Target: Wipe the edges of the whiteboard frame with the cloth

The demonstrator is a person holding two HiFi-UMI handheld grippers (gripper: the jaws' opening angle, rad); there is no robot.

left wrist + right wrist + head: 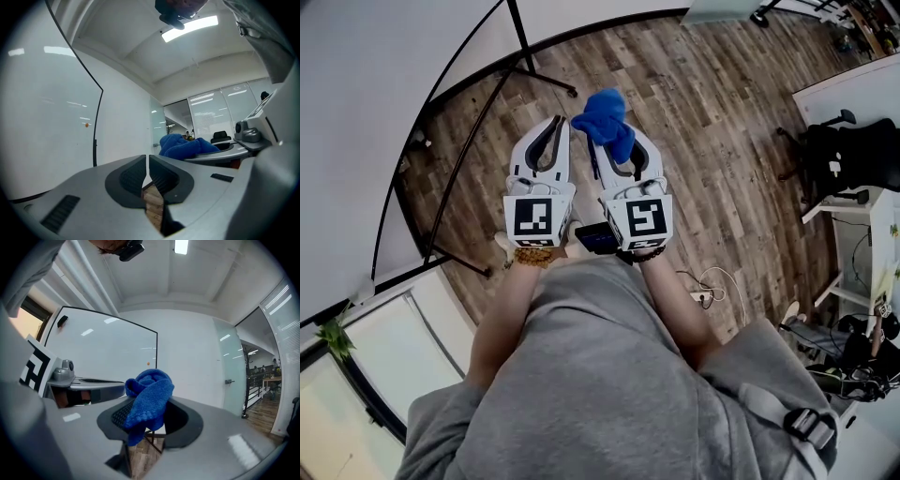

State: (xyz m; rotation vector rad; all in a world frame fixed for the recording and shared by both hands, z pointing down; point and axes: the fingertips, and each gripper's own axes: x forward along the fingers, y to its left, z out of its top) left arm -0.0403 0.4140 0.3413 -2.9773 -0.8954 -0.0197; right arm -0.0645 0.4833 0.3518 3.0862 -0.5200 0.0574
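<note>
The whiteboard (375,122) fills the left of the head view, its thin black frame (461,66) curving along its edge. I hold both grippers side by side over the wooden floor, pointing forward, away from the board. My right gripper (617,139) is shut on a bunched blue cloth (605,116) that sticks out past its tips. The right gripper view shows the cloth (149,397) draped over the jaws, with the board (103,357) beyond. My left gripper (560,124) is shut and holds nothing (147,174); the cloth (185,146) shows to its right.
Black stand legs (487,122) of the whiteboard spread across the floor ahead. A desk with a black office chair (848,155) stands at the right. Cables (712,286) lie on the floor near my right side. A glass door (229,376) is farther off.
</note>
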